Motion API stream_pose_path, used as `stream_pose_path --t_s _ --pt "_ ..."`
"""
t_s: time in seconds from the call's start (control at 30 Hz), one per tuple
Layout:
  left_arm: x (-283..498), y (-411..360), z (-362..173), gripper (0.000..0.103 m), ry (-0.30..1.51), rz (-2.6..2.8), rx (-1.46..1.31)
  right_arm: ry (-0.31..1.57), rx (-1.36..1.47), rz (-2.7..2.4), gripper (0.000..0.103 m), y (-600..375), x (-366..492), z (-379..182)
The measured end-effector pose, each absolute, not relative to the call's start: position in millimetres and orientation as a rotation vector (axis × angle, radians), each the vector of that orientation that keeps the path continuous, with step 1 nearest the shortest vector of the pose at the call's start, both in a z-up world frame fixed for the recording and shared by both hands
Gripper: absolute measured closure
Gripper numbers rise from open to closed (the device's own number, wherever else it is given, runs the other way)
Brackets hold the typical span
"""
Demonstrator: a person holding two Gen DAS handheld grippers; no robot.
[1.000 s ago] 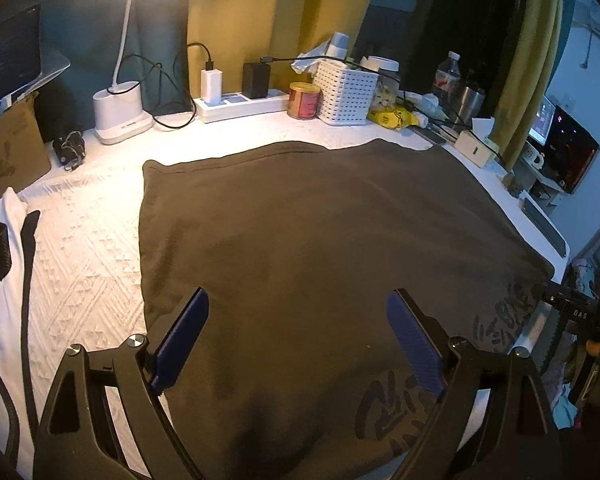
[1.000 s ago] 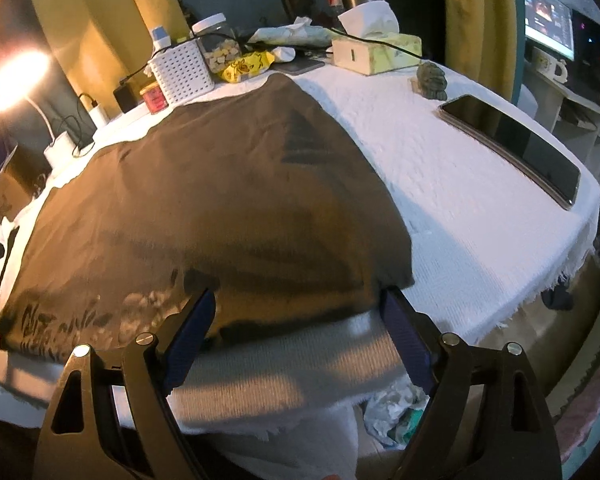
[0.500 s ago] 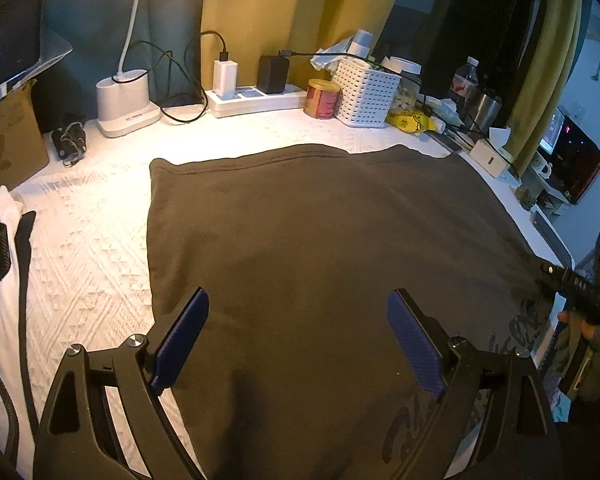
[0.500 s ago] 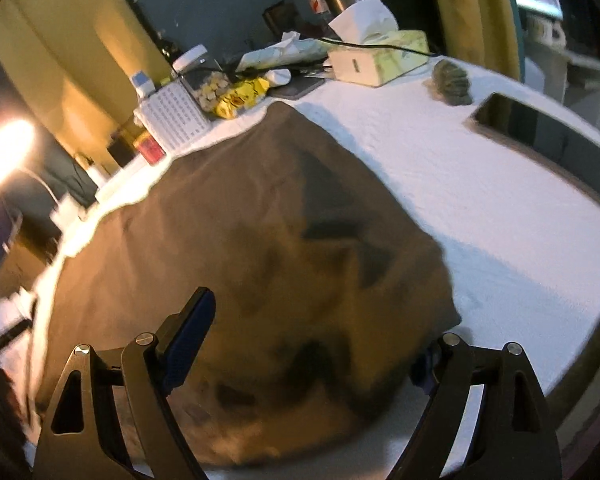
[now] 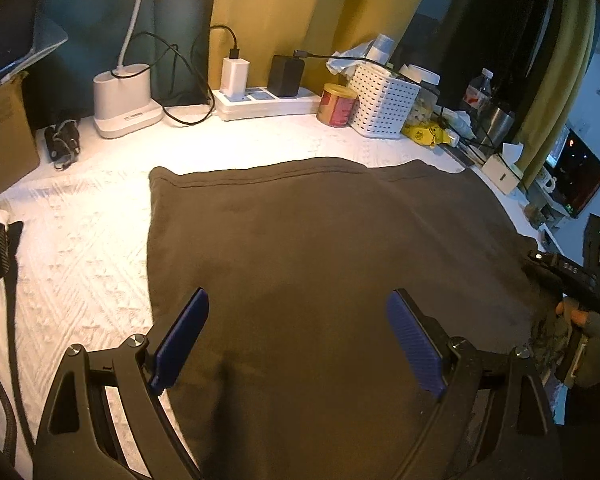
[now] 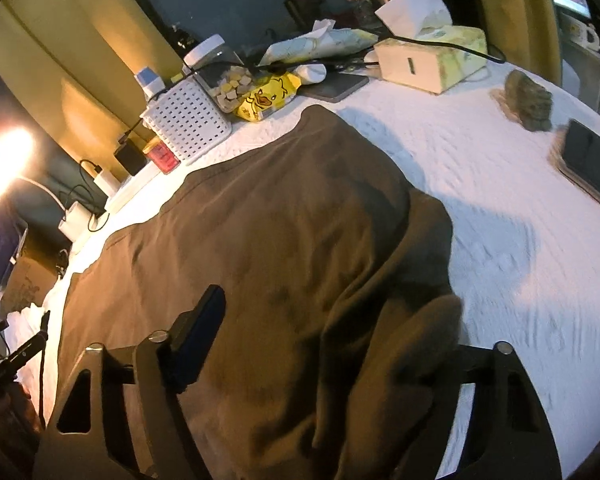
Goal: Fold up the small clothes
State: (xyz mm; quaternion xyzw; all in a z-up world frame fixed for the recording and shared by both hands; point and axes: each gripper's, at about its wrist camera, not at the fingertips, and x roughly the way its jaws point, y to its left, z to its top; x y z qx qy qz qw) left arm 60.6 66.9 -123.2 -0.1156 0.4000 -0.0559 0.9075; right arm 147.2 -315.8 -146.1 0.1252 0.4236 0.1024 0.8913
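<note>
A dark brown garment [image 5: 320, 240] lies spread flat on the white textured tablecloth [image 5: 80, 240]. My left gripper [image 5: 298, 294] hovers open over its near left part, with both blue pads clear of the cloth. In the right wrist view the garment's [image 6: 280, 220] near right corner is bunched up between the jaws of my right gripper [image 6: 332, 300]. The cloth drapes over the right finger and hides it. The left finger [image 6: 198, 340] stands apart from the fold, and the jaws are closing. In the left wrist view a hand [image 5: 580, 312] holds that gripper at the garment's right edge.
Along the back stand a lamp base [image 5: 122, 100], a power strip [image 5: 264, 102], a red tin [image 5: 337, 105] and a white basket [image 5: 384, 104]. A tissue box [image 6: 432, 60], a small figurine [image 6: 528, 100] and a dark flat device [image 6: 592, 160] lie right of the garment.
Both grippers moved forward over the garment. The right one pushed into the near right corner, which now bunches over its right finger, and its jaws narrowed. The left jaws kept their width.
</note>
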Motion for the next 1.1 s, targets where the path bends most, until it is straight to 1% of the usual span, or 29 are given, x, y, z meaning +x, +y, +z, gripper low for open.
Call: stream_pose_path --t_s 0.07,0.1,0.17,0.2,0.4,1.1 --pt "63.4 69.7 -124.5 0.013 0.827 -0.119 -0.254 0.883 0.234 0.207 0.044 -312.3 154.3 -147.4" --pt "64.4 70.9 -125.3 0.013 0.829 -0.118 -0.259 0.882 0.22 0.205 0.053 -310.7 156.9 -147.9" --pt "66.2 73.3 -127.2 0.013 0.832 -0.116 -0.265 0.888 0.176 0.201 0.065 -304.4 163.1 -149.7" --pt "66.8 74.4 -128.4 0.013 0.834 -0.116 -0.269 0.886 0.162 0.202 0.075 -302.6 165.0 -150.5" --pt "65.7 79.2 -132.3 0.013 0.841 -0.125 -0.28 0.895 0.084 0.24 0.083 -283.0 170.9 -146.4" --pt "32.4 110.3 -122.2 0.013 0.779 -0.112 -0.328 0.817 -0.037 0.354 0.085 -204.5 156.2 -110.3"
